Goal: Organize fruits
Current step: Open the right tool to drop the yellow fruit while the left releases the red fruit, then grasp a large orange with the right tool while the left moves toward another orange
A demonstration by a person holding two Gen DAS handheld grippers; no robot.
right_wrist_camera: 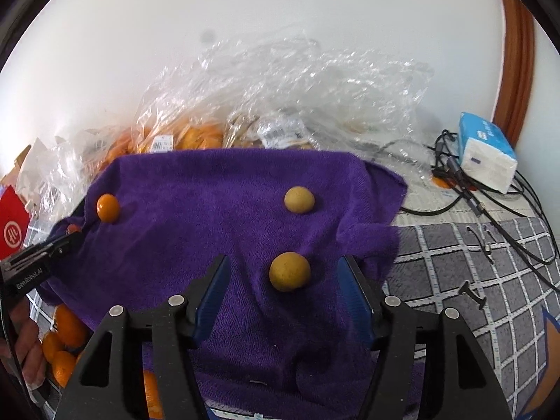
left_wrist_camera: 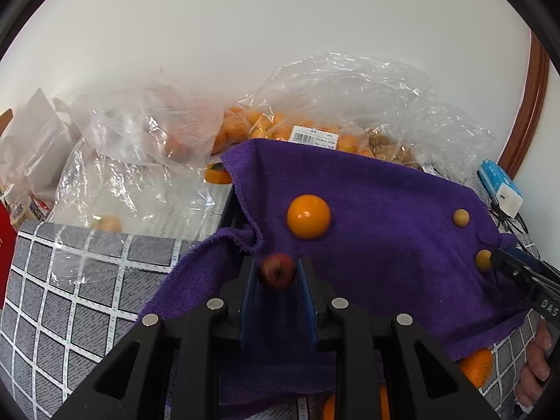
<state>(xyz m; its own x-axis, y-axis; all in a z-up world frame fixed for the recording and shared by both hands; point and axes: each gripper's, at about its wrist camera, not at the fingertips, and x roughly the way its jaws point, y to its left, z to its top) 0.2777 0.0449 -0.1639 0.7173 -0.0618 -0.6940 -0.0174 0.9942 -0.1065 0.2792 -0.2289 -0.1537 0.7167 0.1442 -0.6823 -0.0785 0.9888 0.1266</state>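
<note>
From the left wrist view, the left gripper point(left_wrist_camera: 277, 274) had its jaws closed on a small red fruit point(left_wrist_camera: 276, 273), blurred, held just above the near edge of a purple towel point(left_wrist_camera: 385, 210). At twelve o'clock from that fruit an orange point(left_wrist_camera: 308, 216) rested on the towel. Toward three o'clock sat two small yellow fruits, the farther one point(left_wrist_camera: 461, 217) and the nearer one point(left_wrist_camera: 484, 260), the latter just beside the tip of the right gripper point(left_wrist_camera: 504, 262). Clear plastic bags point(left_wrist_camera: 315, 105) of oranges lay behind the towel at twelve o'clock, and a grey checked cloth point(left_wrist_camera: 70, 280) covered the desk at nine o'clock.

From the right wrist view, the right gripper point(right_wrist_camera: 283, 280) had its jaws spread wide, with the nearer yellow fruit point(right_wrist_camera: 289, 271) lying on the towel point(right_wrist_camera: 210, 192) between them, touching neither. The farther yellow fruit point(right_wrist_camera: 299, 199) sat at twelve o'clock from it, well apart. The orange point(right_wrist_camera: 108, 207) lay at ten o'clock near the towel's left edge. A tissue pack point(right_wrist_camera: 486, 155) and black cables point(right_wrist_camera: 490, 210) lay at two o'clock.
</note>
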